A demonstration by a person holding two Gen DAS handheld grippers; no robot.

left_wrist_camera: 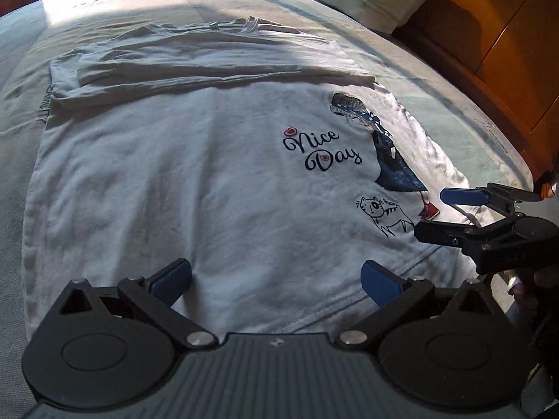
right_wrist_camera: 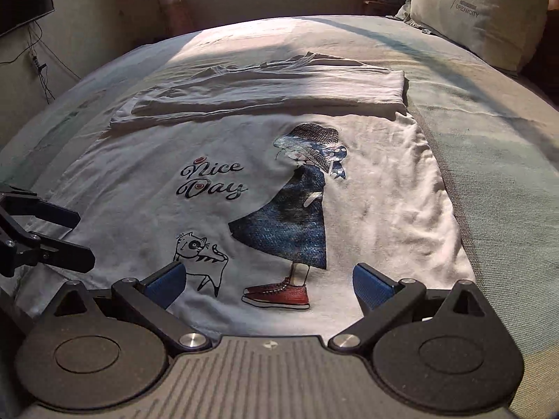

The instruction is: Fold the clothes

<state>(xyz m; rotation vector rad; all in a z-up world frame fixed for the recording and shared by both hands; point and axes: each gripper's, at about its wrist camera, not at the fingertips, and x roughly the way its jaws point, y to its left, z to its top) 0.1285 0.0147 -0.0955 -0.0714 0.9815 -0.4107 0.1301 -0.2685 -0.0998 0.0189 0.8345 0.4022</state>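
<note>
While the soft, creased white T-shirt [right_wrist_camera: 146, 216] lies flat on the bed [right_wrist_camera: 489, 160], left tool [left_wrist_camera: 276, 277] and right tool [right_wrist_camera: 267, 279] gape wide, empty, above its near hem.

The right gripper [right_wrist_camera: 269, 281] hangs with jaws spread over the white T-shirt [right_wrist_camera: 139, 188] (far edge folded over). The left gripper [right_wrist_camera: 75, 235] sits beside it.

The T-shirt [right_wrist_camera: 146, 188] was soft, matt white cloth, creased. The grippers' fingers [left_wrist_camera: 173, 276] looked like matt black plastic with ribbed blue pads; the headboard [left_wrist_camera: 489, 35] was glossy wood.
</note>
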